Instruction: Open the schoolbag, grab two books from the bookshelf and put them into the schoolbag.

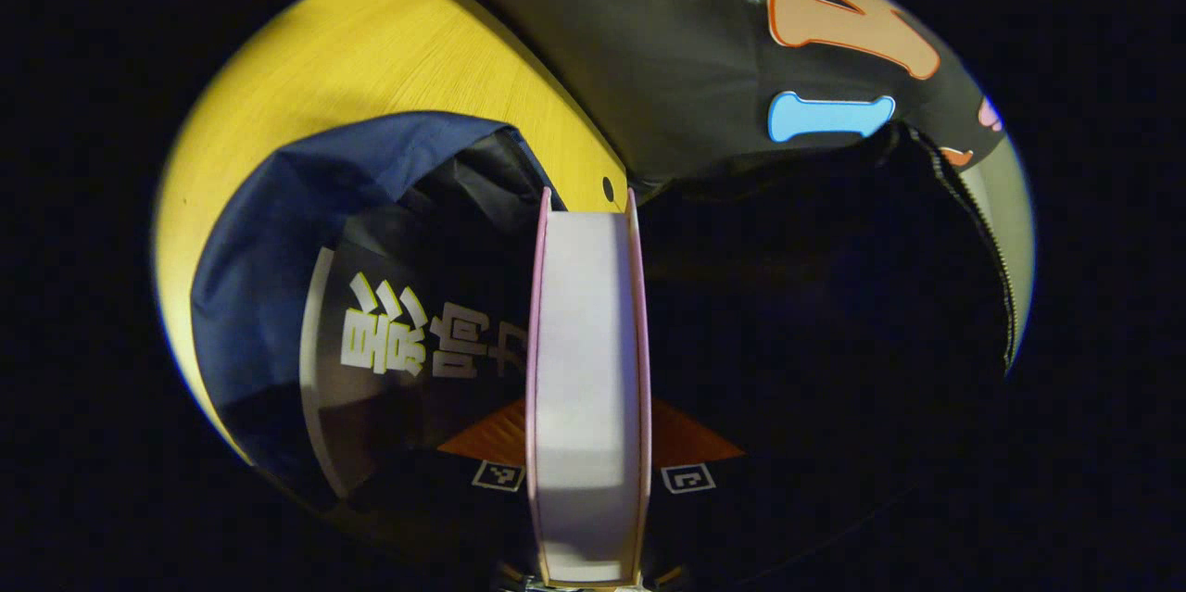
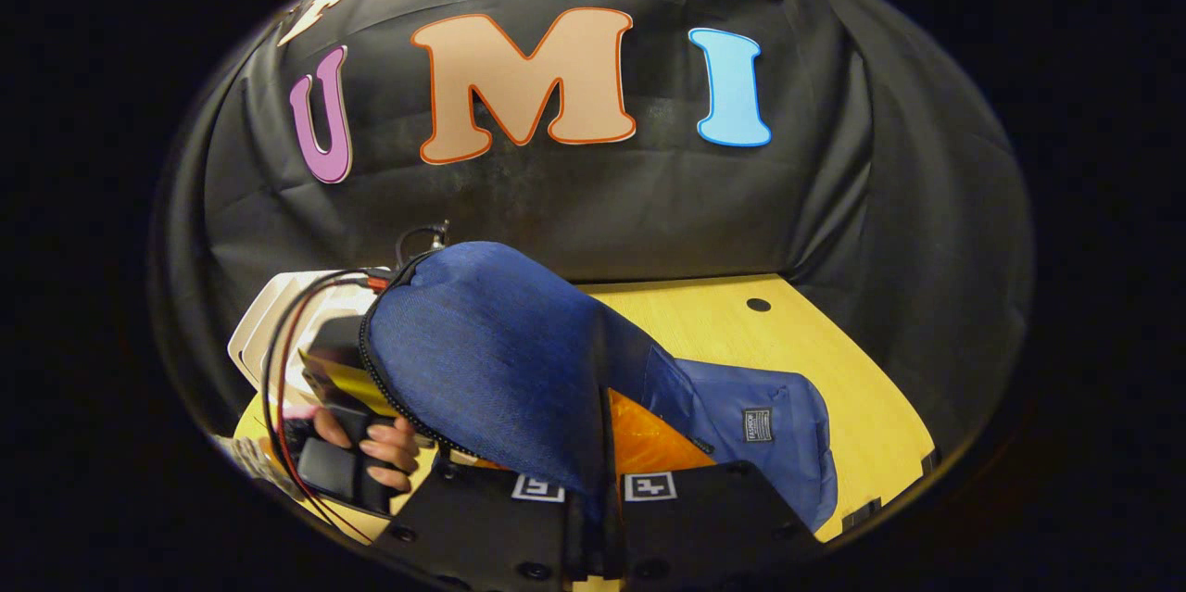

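The counter is a yellow wooden top with a small dark hole near its far edge, and the booth's black cloth wall hangs just behind it. On it lies the schoolbag, blue outside and dark-lined, the largest of the task's things. It looks soft and light, cloth that folds and sags wherever it is not held up, so the zipped rim of the flap is the sensible place to take it.

The right tongs are clenched on that flap: the blue cloth runs down between the two fingers and is lifted into a hump, with the zip teeth curving along its left edge. In the left gripper view the mouth of the bag gapes, dark inside.

A first book with a dark cover lies in that mouth, partly under the blue cloth. The second book, pink-edged with a pale block of pages, stands edge-on between the fingers of the left tongs, which grasp it by its two covers, poised over the opening. It seems stiff and moderately heavy, with smooth covers that could slip, so a hold across the covers suits it.

In the right gripper view a hand holds the other gripper, cables trailing by it. The sagging flap and the book already inside are what could snag the entering one.
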`<state>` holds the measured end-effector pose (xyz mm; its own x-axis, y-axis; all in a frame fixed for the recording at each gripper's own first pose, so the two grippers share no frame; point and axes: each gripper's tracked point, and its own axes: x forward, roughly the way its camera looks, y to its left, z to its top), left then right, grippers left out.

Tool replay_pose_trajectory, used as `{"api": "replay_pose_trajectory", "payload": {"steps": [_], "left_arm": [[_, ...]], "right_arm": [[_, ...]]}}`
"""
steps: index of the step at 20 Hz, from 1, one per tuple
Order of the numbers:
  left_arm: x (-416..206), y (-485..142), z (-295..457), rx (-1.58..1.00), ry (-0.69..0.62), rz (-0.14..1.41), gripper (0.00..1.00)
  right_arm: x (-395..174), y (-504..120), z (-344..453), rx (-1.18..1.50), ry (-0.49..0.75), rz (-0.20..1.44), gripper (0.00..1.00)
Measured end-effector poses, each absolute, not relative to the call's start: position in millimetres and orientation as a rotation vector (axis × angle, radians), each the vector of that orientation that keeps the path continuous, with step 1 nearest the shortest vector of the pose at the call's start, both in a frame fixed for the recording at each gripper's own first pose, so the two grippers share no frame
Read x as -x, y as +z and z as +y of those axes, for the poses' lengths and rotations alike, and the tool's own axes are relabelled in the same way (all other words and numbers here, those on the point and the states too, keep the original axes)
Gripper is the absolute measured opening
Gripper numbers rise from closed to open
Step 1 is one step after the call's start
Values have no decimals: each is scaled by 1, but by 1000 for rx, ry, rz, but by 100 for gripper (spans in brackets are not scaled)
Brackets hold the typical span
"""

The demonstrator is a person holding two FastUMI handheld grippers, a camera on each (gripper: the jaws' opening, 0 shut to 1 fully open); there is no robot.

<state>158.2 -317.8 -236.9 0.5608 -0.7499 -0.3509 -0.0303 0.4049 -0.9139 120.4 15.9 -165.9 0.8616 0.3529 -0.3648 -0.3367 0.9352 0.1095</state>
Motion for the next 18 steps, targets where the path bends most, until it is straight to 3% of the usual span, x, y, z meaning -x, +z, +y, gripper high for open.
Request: {"api": "replay_pose_trajectory", "payload": {"steps": [6, 8, 9, 11, 13, 14, 17, 18], "left_arm": [[-157, -248, -317, 991, -506, 893, 41], [-154, -252, -303, 895, -449, 896, 43], [-151, -255, -293, 851, -427, 892, 65], [-139, -252, -280, 785, -395, 895, 74], [-126, -248, -263, 714, -360, 888, 88], [-117, -245, -255, 677, -357, 886, 95], [-90, -224, -233, 605, -356, 864, 95], [-81, -218, -225, 587, -353, 860, 95]], "right_arm": [[-121, -171, 16, -28, 372, 405, 11], [-114, -171, 19, -65, 403, 423, 16], [-109, -170, 22, -96, 418, 437, 19], [-103, -173, 23, -126, 431, 471, 31], [-91, -170, 27, -153, 462, 489, 35], [-83, -165, 30, -167, 480, 490, 45], [-58, -159, 34, -151, 499, 495, 77], [-49, -155, 37, -153, 507, 490, 78]]}}
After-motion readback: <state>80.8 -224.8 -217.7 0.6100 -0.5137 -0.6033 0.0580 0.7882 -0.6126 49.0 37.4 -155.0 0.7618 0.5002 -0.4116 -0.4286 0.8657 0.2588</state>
